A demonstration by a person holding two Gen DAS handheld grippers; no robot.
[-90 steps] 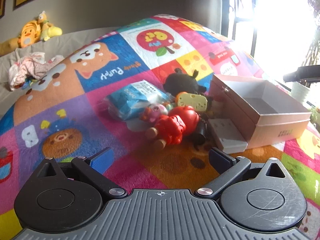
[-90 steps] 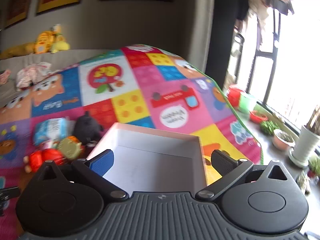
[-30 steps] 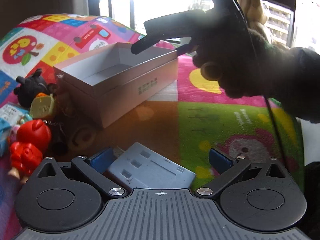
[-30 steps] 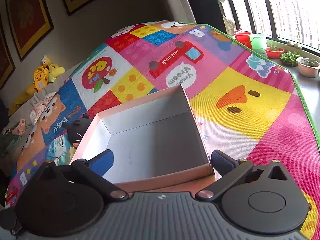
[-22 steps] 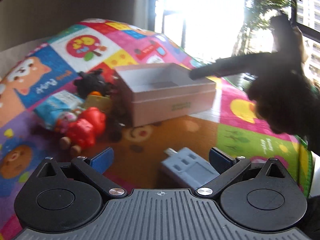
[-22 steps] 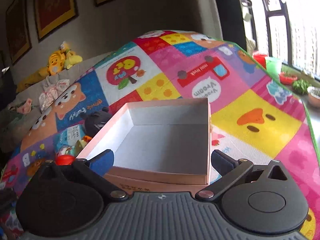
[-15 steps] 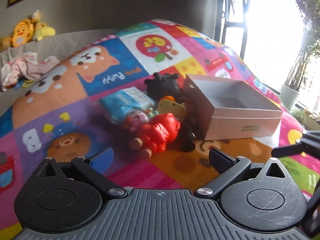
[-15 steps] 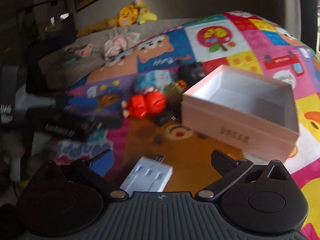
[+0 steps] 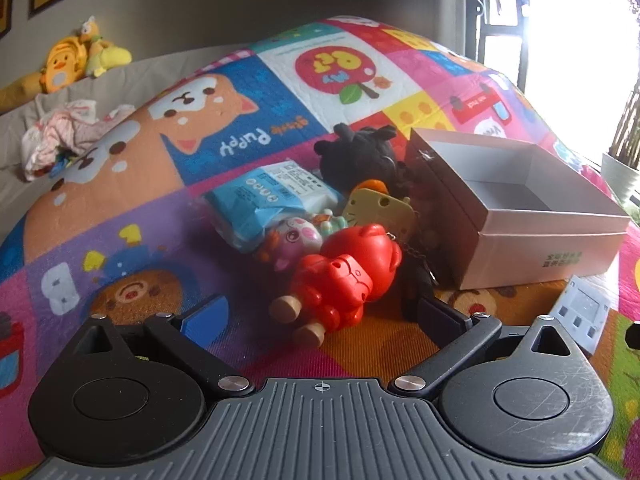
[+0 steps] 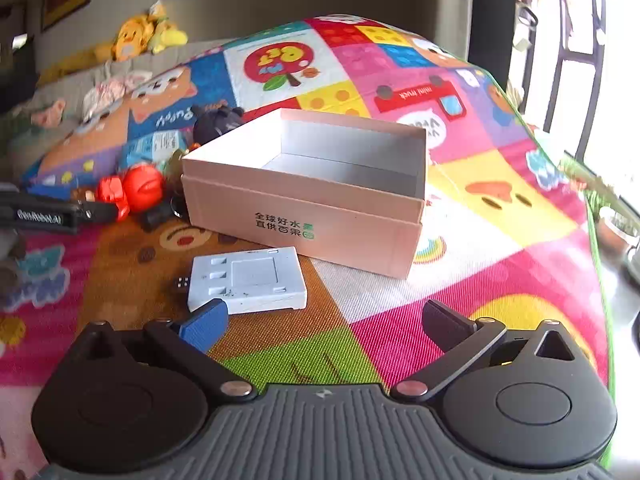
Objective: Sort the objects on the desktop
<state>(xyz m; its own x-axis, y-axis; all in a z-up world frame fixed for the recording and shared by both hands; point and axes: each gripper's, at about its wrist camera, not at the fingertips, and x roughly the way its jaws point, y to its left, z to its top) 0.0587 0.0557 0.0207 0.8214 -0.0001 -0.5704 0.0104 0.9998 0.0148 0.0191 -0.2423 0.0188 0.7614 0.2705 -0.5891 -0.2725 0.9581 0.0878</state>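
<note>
We are holding the left gripper point(image 9: 322, 318) low over the patchwork cartoon play mat point(image 9: 132, 208), its blue-padded and black fingers spread wide with nothing between them, and the glossy red plastic bear figure point(image 9: 344, 276) is lying on its side just ahead of the gap, its tan feet pointing back toward us. Just behind it we are seeing a small pink pig toy point(image 9: 294, 242), a flat olive-yellow cat-face tag point(image 9: 378, 210), a light blue plastic-wrapped tissue pack point(image 9: 276, 196) and a black plush animal point(image 9: 362, 154), all crowding together against the left wall of the open pale pink cardboard box point(image 9: 516, 216), which is sitting empty on the mat. Over on our other side, the right gripper point(image 10: 324, 322) is also gaping, fingers well apart and gripping nothing, and its blue pad is hovering just at the near left corner of the flat pale grey rectangular plastic block point(image 10: 248, 278), which is lying flat on the mat just in front of the box's printed front wall. In the right wrist view the red figure and its neighbours are showing to the left of the box, with the left gripper's dark body reaching in beside them. Far back, a yellow plush duck point(image 9: 64, 66) is resting on the grey sofa point(image 9: 132, 76).
</note>
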